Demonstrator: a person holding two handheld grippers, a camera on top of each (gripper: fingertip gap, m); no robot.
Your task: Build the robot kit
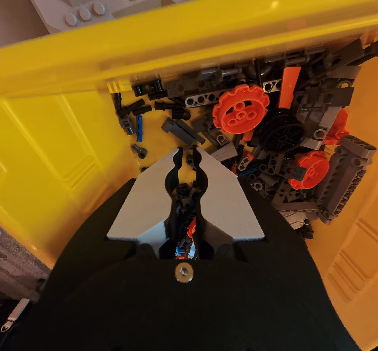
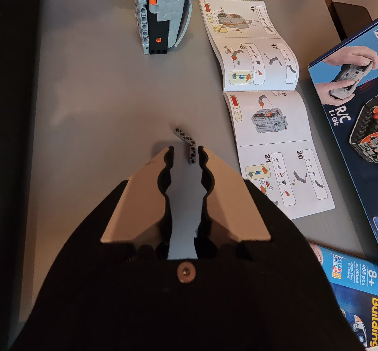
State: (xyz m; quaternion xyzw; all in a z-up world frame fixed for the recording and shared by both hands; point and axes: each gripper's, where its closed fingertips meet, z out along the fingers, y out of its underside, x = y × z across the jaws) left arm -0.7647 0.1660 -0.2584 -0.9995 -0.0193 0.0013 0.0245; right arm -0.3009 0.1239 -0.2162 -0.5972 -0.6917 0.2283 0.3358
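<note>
My left gripper point(image 1: 187, 150) is down inside a yellow plastic bin point(image 1: 61, 128), its jaws only a narrow gap apart. A small dark grey piece with a cross hole point(image 1: 190, 160) lies between the tips, against the right finger, with yellow floor showing on its other side. Loose black pins point(image 1: 141, 108), a blue axle point(image 1: 139, 125) and an orange toothed wheel point(image 1: 240, 109) lie just beyond. My right gripper point(image 2: 185, 147) is open low over a grey table point(image 2: 102, 95). The near end of a bent light grey beam point(image 2: 189, 147) lies between its tips, close to the right finger.
A heap of grey, black and orange building parts point(image 1: 306, 157) fills the bin's right side. On the table stand a part-built grey, black and orange model point(image 2: 161, 14), an open instruction booklet point(image 2: 266, 106) and blue product boxes point(image 2: 347, 95) at the right. The gap from one gripper's tips to the other's is roughly 45 cm. The left tips stand about 4 cm off the blue axle point(image 1: 139, 125). The orange toothed wheel point(image 1: 240, 109) lies some 6 cm from my left tips, 45 cm from my right tips.
</note>
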